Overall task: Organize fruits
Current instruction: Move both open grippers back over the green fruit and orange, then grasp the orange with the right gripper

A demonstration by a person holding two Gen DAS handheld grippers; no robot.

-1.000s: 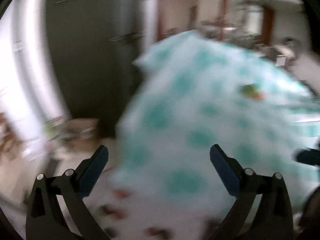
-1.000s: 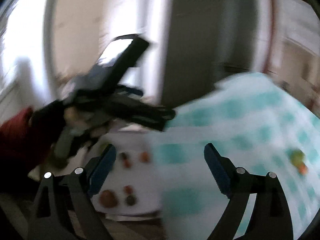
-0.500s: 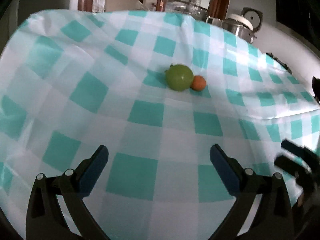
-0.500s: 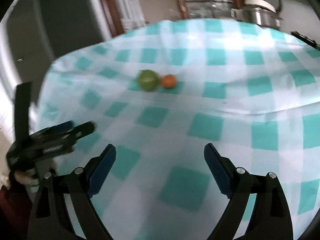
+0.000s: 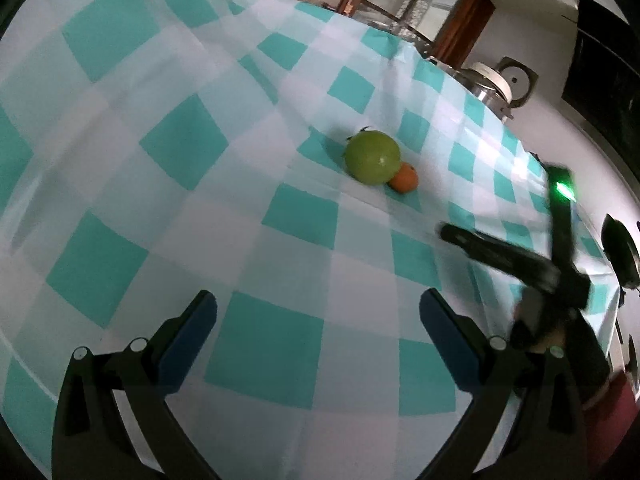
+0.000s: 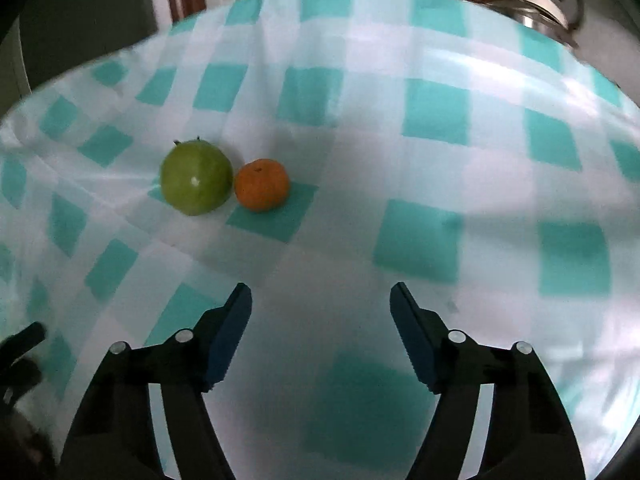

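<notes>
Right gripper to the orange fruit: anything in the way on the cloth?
Nothing. In the right wrist view, only bare checked tablecloth lies between the open right gripper and the orange fruit; the green fruit sits beside it.

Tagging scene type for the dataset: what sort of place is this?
Most likely a home kitchen or dining area. A table under a teal-and-white checked tablecloth holds a green fruit and an orange; a steel pot with a lid and wood-framed doorways stand behind.
</notes>
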